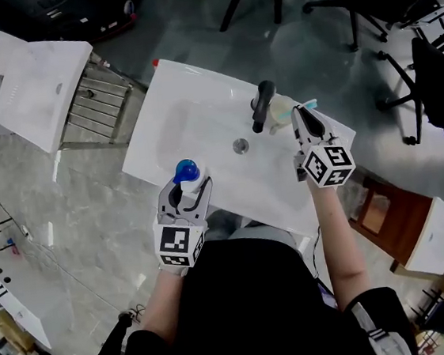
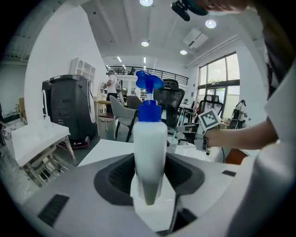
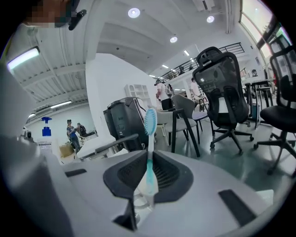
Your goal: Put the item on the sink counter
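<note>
A: Start nearest the person. What has the left gripper (image 1: 191,187) got?

B: Its jaws are closed onto the white body of a spray bottle (image 2: 150,148) with a blue trigger head. The bottle stands upright between the pads. It is at the front edge of the sink counter (image 1: 196,88), to the near left of the black faucet (image 1: 261,104). I cannot tell whether its base touches the counter.

A: And the right gripper (image 1: 304,117)?

B: Its jaws are drawn in to a narrow gap, pinching the handle of a toothbrush (image 3: 149,157). The brush is white and teal and stands with its bristle head up. The gripper is just right of the faucet, over the counter's right end.

A: Anything beside it?

B: A pale translucent cup (image 1: 280,113) sits between the faucet and that gripper's tips, close to both. In the right gripper view something clear shows under the foot of the brush. I cannot tell whether the brush stands in the cup.

A: And the basin?

B: The drain (image 1: 240,145) lies just near-left of the faucet, between it and the bottle.

A: Farther out?

B: To the right of the faucet and nearer the person, off the counter, is a brown wooden stand (image 1: 394,221). Well to the left of the faucet, a second white sink top (image 1: 40,86) lies on a metal rack (image 1: 96,106). Beyond the faucet and to its right, black office chairs (image 1: 439,88) stand on the grey floor.
</note>
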`<state>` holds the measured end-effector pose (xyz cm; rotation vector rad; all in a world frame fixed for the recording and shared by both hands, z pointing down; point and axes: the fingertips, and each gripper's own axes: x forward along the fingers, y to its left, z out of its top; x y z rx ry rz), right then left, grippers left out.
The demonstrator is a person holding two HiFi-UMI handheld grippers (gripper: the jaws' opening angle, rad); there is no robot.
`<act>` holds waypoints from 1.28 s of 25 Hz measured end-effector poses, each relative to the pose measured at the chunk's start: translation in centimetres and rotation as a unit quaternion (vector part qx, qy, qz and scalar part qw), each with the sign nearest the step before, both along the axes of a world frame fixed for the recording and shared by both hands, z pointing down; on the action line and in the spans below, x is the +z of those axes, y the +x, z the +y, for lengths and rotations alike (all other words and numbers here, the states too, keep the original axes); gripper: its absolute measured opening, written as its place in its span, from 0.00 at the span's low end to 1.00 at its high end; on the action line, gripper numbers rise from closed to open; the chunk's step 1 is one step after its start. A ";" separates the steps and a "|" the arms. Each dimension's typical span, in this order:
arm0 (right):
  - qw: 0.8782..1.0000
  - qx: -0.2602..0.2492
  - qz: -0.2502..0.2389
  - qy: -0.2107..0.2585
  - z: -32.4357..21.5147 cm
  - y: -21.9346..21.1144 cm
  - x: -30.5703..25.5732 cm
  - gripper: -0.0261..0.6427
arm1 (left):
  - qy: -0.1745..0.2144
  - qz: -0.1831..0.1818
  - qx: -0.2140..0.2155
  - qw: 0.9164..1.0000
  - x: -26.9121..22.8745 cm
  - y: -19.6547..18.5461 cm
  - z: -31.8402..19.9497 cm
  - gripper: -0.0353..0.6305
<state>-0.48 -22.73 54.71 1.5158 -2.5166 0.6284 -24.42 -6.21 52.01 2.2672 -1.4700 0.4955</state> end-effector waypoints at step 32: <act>0.995 -0.009 0.072 -0.069 -0.2 -2.2 4.6 0.13 | -0.008 0.007 -0.027 1.000 0.9 -2.9 0.5 0.36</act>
